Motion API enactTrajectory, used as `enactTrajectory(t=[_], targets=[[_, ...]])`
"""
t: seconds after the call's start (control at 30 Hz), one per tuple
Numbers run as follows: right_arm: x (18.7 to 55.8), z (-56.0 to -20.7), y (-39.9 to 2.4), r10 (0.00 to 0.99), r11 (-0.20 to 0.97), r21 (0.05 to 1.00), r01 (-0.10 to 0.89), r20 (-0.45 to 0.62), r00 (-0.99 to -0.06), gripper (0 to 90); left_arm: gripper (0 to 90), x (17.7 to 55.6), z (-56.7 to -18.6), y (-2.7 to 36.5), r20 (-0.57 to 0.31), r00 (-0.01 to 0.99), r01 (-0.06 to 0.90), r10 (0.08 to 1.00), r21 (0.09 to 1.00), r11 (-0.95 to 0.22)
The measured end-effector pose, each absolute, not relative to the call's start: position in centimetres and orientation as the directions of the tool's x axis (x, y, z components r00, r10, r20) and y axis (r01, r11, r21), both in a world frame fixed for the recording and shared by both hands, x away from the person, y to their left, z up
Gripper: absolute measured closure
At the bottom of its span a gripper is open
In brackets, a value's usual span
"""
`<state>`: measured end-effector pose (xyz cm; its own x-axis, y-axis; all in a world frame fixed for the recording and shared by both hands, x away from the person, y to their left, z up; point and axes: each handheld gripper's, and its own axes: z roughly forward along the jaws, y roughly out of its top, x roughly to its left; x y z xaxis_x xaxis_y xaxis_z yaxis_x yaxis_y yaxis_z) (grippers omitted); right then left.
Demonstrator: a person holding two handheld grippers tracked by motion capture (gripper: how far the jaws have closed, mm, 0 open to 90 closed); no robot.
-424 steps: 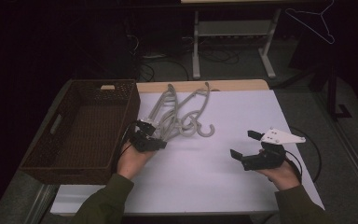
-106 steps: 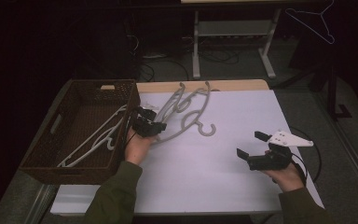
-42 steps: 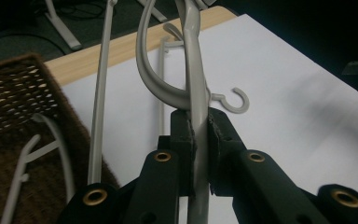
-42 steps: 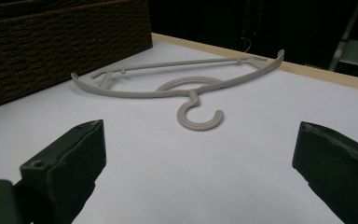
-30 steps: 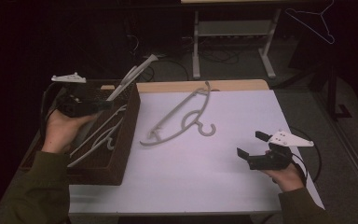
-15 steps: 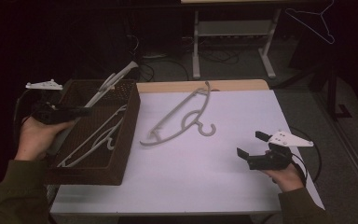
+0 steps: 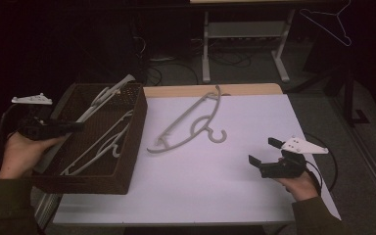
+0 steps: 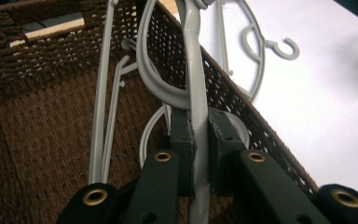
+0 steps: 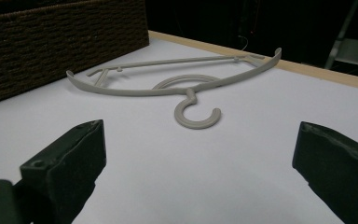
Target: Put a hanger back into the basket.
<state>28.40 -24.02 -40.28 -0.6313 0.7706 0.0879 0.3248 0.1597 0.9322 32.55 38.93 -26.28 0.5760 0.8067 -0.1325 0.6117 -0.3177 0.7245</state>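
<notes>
Left gripper view shows the left gripper squeezing a grey hanger over the wicker basket. That hanger pokes past the rim and could catch there. Right gripper waits with jaws apart near another hanger on the table.

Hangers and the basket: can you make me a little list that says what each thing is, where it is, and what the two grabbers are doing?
Basket: dark brown woven wicker basket, at the table's left edge
Table: white-topped table
Hanger on table: pale grey plastic hanger, lying flat beside the basket
Hangers in basket: one more lying inside, plus the held one
Left gripper: over the basket, shut on a grey hanger that pokes over the rim
Right gripper: open, holding nothing, over the table's right side
</notes>
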Motion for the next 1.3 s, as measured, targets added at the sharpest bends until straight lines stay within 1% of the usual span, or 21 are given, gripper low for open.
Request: enactTrajectory(t=[0.43, 0.63, 0.83, 0.97, 1.1, 1.3], targets=[[28.4, -40.4, -23.9, 0.774, 0.163, 0.930, 0.329, 0.087, -0.628, 2.3, 82.2, 32.6, -27.9, 39.6, -0.143, 0.588, 0.641, 0.796, 0.683, -0.351], [28.4, -40.4, -24.0, 0.775, 0.159, 0.930, 0.330, 0.089, -0.625, 2.3, 82.1, 33.5, -28.8, 39.5, -0.116, 0.586, 0.657, 0.802, 0.648, -0.386], [28.5, -40.4, -24.0, 0.777, 0.157, 0.930, 0.333, 0.092, -0.623, 2.3, 82.1, 34.2, -29.4, 39.6, -0.079, 0.608, 0.646, 0.790, 0.627, -0.435], [28.5, -40.4, -24.0, 0.777, 0.156, 0.930, 0.333, 0.093, -0.622, 2.3, 82.1, 34.5, -29.9, 40.1, -0.092, 0.618, 0.647, 0.781, 0.624, -0.439], [28.5, -40.4, -24.0, 0.777, 0.156, 0.929, 0.335, 0.094, -0.622, 2.3, 82.0, 35.0, -30.9, 40.4, -0.095, 0.618, 0.662, 0.781, 0.599, -0.451], [28.5, -40.4, -24.1, 0.779, 0.155, 0.929, 0.335, 0.093, -0.620, 2.3, 81.9, 35.6, -32.5, 40.8, -0.132, 0.613, 0.683, 0.779, 0.583, -0.439]])
